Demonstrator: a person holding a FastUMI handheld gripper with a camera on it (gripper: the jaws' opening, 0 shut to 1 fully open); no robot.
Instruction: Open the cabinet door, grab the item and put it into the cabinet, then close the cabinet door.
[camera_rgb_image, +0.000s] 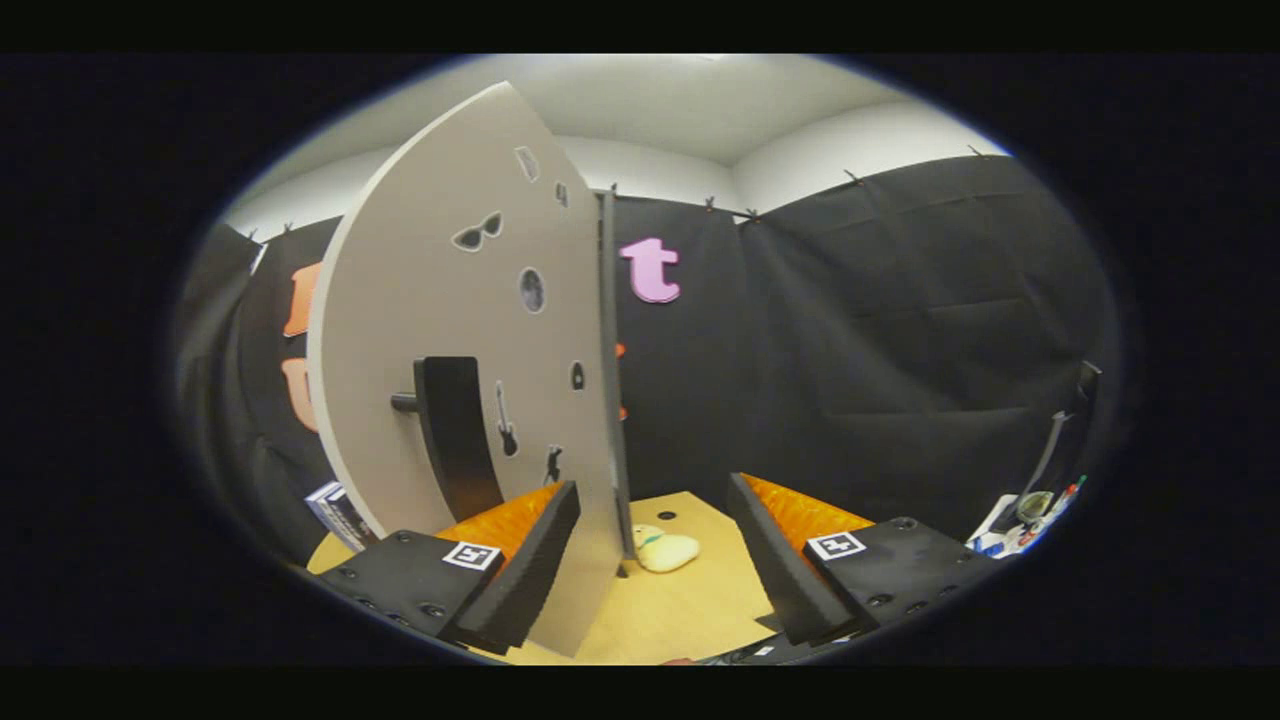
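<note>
Surface: light wood (690, 610), black cloth wall behind.
Claw (655, 560): fingers spread wide, gripping nothing.
Cabinet door (440, 330): swung open, its edge between the fingers; black handle (455, 435), small stickers, no readable writing.
Item (665, 550): pale plush toy on the surface, just beyond the fingers, beside the door's edge.

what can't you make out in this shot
- Cabinet inside: hidden in the gripper view by the open door, which stands edge-on just ahead of the jaws.
- Item on the table: a small pale thing beyond the door's edge, too small to identify.
- Box: partly hidden behind the door's lower edge.
- Clutter at the far right: smeared by the fisheye.
- Gripper: open, holding nothing.
</note>
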